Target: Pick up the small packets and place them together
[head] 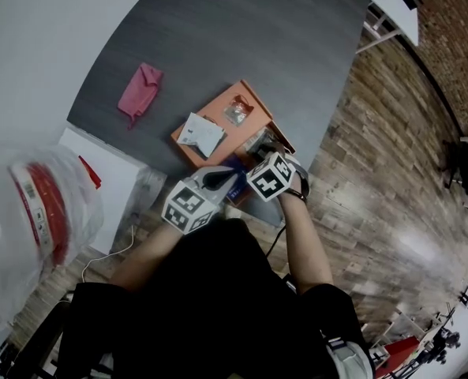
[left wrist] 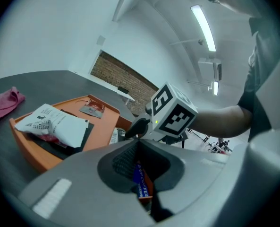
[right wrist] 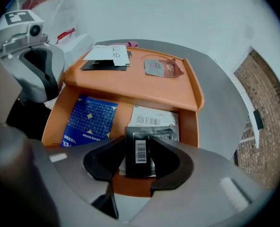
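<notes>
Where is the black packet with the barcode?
In the right gripper view, the black barcode packet sits pinched in the right gripper, over the orange plastic tray, right of a blue packet.

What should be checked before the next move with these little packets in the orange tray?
1. Left fingers pinching the blue sachet: ok.
2. Right fingers against both edges of the black packet: ok.
3. Black packet lifted off the orange tray lower compartment: cannot tell.
4. All packets gathered together: not ok; white packet and red packet lie on the upper shelf.
</notes>
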### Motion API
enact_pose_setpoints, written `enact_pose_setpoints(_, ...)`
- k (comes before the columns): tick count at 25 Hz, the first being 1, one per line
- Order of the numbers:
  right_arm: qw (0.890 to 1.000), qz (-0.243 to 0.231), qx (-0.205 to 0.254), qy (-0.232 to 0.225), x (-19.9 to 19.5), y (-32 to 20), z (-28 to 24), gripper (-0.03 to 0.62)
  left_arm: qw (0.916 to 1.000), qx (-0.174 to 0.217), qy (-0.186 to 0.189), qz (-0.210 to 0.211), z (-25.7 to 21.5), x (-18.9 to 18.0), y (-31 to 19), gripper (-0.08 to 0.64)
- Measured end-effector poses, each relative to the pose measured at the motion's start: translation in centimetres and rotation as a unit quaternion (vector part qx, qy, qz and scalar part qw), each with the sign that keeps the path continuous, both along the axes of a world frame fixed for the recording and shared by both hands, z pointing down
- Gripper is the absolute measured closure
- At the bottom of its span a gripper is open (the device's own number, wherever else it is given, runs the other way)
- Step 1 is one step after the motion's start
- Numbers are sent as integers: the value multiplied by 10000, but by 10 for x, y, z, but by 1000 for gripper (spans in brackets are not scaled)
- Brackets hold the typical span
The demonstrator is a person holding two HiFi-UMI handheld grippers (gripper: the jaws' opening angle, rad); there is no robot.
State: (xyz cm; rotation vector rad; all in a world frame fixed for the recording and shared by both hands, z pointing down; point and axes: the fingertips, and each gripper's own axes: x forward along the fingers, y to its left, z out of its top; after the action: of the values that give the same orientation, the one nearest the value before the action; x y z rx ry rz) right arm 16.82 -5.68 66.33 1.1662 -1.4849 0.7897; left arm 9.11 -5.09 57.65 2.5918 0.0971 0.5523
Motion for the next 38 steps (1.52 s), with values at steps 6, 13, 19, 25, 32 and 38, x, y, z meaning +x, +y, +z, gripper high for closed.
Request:
enact_pose_setpoints(6, 9998, -143, 105, 122, -4, 0, -2, 479, 10000, 17, -37, 14, 1, -1, 2, 560)
enact_pose_setpoints(13, 9980, -182, 476, 370, -5, -7, -18, 565, 9999, 63, -70, 36, 2, -2, 5, 560)
enact_pose_setpoints(19, 9945, -195, 729, 724, 1, -6, -32, 588, 9999, 98, -53, 61, 1, 1, 6, 560)
enact_pose_setpoints(25, 9914, -172, 1031, 794, 0, -5, -52, 589, 9998, 196, -28, -29, -2, 3, 4, 560)
enact_pose_setpoints(32, 9843, -347, 1465, 926, -5, -10, -86, 589, 9985, 308, 36, -442, -10, 0, -10, 560)
enact_pose_setpoints(38, 9755, -703, 1752, 1129, -3, -21, -116, 589, 9953, 431, 178, -847, -22, 0, -22, 560)
